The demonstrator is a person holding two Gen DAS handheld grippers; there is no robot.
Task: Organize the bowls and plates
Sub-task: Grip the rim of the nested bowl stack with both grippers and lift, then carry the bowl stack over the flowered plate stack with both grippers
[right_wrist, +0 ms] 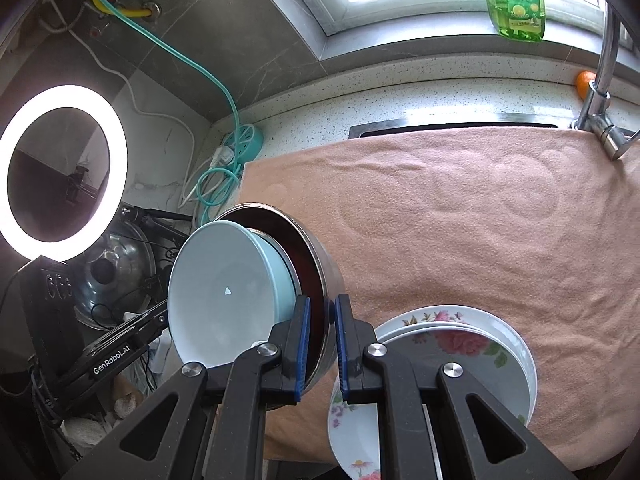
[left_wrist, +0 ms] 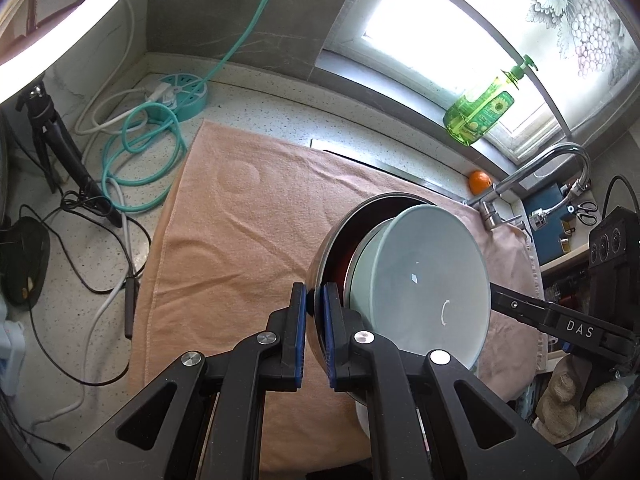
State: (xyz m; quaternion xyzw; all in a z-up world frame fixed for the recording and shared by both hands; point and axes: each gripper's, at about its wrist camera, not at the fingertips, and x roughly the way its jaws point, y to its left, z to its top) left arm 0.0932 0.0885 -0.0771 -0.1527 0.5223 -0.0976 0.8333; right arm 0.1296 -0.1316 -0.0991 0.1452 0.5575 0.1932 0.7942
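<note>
While both grippers' fingers (left_wrist: 299, 320) clamp the steel bowl's (right_wrist: 320, 256) rim, tilting could slide the blue bowl (right_wrist: 224, 292) out.

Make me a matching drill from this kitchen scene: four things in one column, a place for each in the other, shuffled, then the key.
Things
1. blue bowl
2. floral plates
3. soap bottle
4. orange

Places
A. on the window sill
B. on the towel
C. nested in the steel bowl
D. on the counter by the faucet

Pairs: 1-C, 2-B, 3-A, 4-D
</note>
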